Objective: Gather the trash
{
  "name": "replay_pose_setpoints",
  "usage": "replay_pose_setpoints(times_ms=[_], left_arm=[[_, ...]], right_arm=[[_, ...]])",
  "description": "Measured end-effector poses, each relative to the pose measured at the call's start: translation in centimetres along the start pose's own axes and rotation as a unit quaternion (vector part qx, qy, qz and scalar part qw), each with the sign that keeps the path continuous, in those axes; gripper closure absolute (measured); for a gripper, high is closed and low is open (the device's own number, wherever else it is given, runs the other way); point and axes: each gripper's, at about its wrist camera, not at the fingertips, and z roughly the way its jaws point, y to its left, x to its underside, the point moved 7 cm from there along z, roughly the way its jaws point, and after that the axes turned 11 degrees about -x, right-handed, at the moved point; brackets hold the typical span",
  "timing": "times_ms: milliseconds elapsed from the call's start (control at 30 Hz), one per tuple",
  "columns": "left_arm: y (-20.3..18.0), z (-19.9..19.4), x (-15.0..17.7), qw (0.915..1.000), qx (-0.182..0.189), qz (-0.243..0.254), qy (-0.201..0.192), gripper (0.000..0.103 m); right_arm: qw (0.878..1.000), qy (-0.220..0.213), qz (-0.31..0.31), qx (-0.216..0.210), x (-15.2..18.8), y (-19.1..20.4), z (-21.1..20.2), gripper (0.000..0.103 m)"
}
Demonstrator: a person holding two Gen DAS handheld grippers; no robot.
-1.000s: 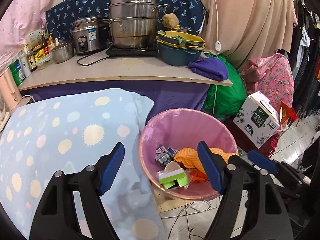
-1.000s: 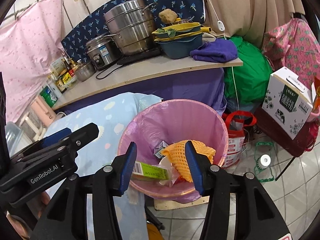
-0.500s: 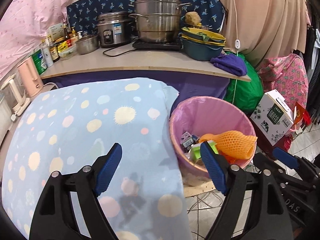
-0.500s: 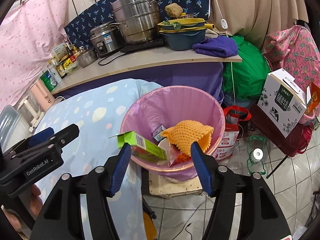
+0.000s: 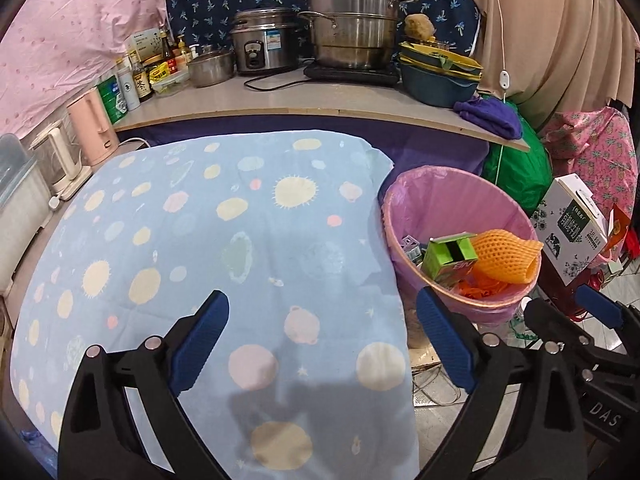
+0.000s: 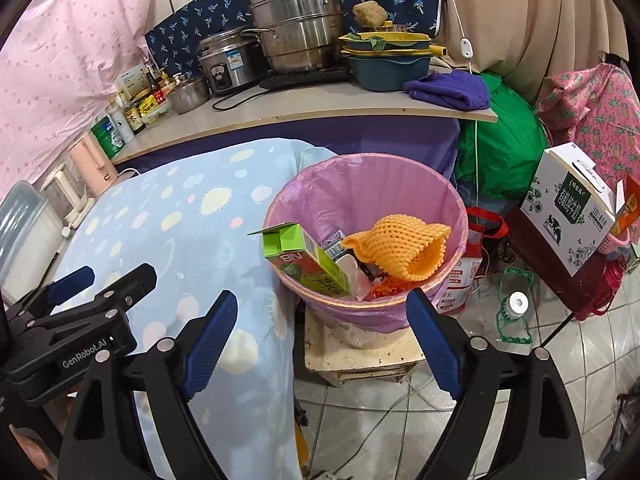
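Both the left gripper and right gripper are held wide open and empty, their jaws just opened, while the green carton is seen propped in the bin ahead, nearer the right.

Carton in bin, beside table

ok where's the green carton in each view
Left wrist: the green carton is right of centre, in the pink-lined bin, just left of the orange foam net.
Right wrist: the carton is near the centre, leaning on the bin's left rim, the net to its right.
Shared landmark: the steel steamer pot on the counter behind.
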Motion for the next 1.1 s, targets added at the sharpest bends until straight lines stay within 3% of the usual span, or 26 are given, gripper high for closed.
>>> replay_pose_setpoints(times_ms=[133, 200, 1100], left_arm=[[0.5, 0.2, 0.7, 0.9999, -0.005, -0.004, 0.008, 0.012], [0.8, 0.4, 1.1, 0.9999, -0.007, -0.007, 0.013, 0.011], [1.7, 0.9, 3.0, 0.9990, -0.024, -0.023, 0.030, 0.010]], right_arm=[[1.000, 0.004, -0.004, 0.002, 0.2, 0.2, 0.1, 0.016], [1.000, 0.005, -0.010, 0.004, 0.3, 0.4, 0.2, 0.006], [0.999, 0.017, -0.044, 0.019, 1.7, 1.4, 1.1, 0.006]])
